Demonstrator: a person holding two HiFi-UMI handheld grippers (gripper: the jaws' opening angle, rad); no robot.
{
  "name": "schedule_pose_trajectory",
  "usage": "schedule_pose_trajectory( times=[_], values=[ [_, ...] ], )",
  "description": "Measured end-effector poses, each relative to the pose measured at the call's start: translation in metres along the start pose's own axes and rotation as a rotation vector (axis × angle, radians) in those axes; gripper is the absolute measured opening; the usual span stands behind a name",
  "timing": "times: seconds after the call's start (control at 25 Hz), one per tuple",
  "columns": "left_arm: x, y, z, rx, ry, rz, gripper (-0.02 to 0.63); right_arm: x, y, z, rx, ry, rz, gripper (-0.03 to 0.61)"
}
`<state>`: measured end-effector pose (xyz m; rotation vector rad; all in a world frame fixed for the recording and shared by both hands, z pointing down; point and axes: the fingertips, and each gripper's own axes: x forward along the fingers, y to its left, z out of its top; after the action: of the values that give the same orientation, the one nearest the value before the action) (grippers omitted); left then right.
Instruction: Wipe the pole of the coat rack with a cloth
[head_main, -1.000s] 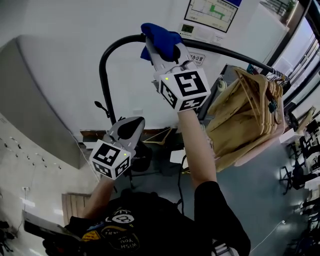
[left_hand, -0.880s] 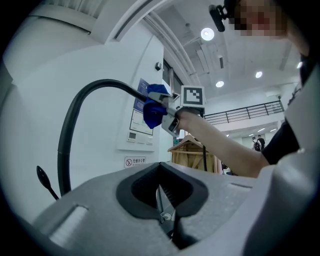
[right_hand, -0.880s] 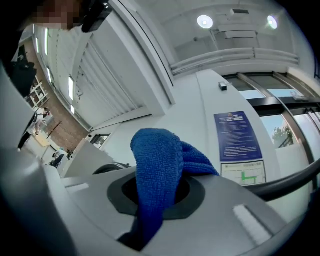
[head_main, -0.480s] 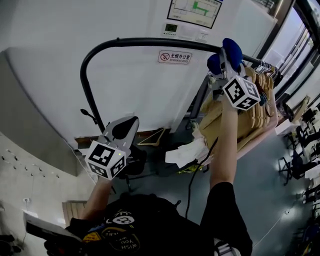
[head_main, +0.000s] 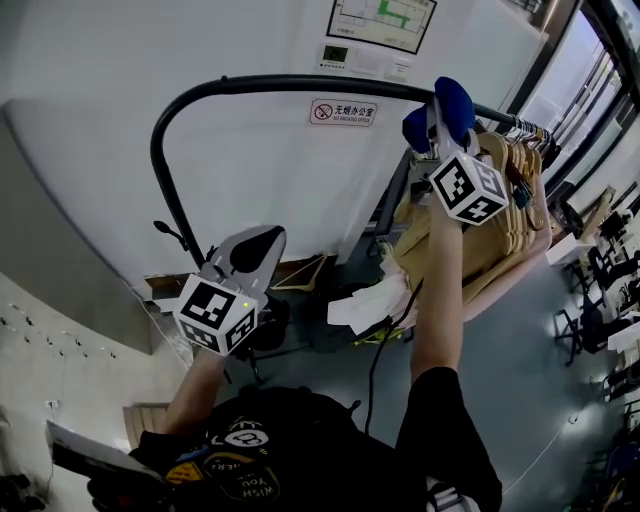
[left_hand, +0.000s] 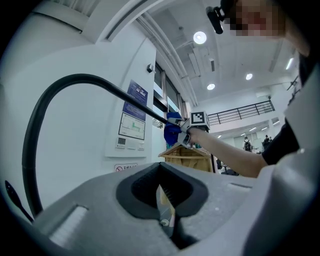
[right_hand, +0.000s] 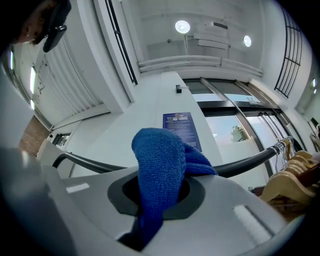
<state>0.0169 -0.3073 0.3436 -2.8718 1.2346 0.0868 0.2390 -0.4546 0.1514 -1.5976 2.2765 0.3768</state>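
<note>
Right hand-held gripper (head_main: 437, 112), clamped on the blue cloth (head_main: 452, 98), has swept along the pole (head_main: 270, 86) to one o'clock, so the top run looks wiped. Left hand-held gripper (head_main: 250, 258) idles closed, empty.

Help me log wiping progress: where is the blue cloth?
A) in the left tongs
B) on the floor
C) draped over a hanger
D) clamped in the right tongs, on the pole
D: the right gripper clamps the blue cloth against the black pole.
</note>
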Motion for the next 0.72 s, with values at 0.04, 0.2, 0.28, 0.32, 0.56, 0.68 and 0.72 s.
schedule_pose_trajectory(
  times=[0.04, 0.2, 0.28, 0.32, 0.56, 0.68, 0.72],
  values=[
    [-0.001, 0.001, 0.001, 0.002, -0.003, 0.001, 0.002, 0.002, 0.017, -0.001, -0.004, 0.000, 0.023, 0.038],
    [-0.004, 0.010, 0.011, 0.019, -0.022, 0.006, 0.002, 0.011, 0.099, -0.005, -0.032, -0.007, 0.142, 0.040],
    [-0.008, 0.015, 0.020, 0.034, -0.035, 0.010, 0.002, 0.015, 0.142, -0.009, -0.036, -0.008, 0.211, 0.041],
    [-0.011, 0.018, 0.024, 0.041, -0.043, 0.014, 0.002, 0.016, 0.163, -0.012, -0.041, -0.004, 0.244, 0.041],
    [-0.031, 0.035, 0.045, 0.065, -0.086, 0.048, 0.002, 0.032, 0.268, -0.045, -0.091, 0.072, 0.403, 0.041],
    [-0.036, 0.042, 0.042, 0.052, -0.082, 0.062, 0.002, 0.038, 0.299, -0.055, -0.107, 0.093, 0.462, 0.041],
    [-0.036, 0.044, 0.042, 0.049, -0.080, 0.064, 0.002, 0.039, 0.304, -0.054, -0.109, 0.092, 0.472, 0.041]
  ],
)
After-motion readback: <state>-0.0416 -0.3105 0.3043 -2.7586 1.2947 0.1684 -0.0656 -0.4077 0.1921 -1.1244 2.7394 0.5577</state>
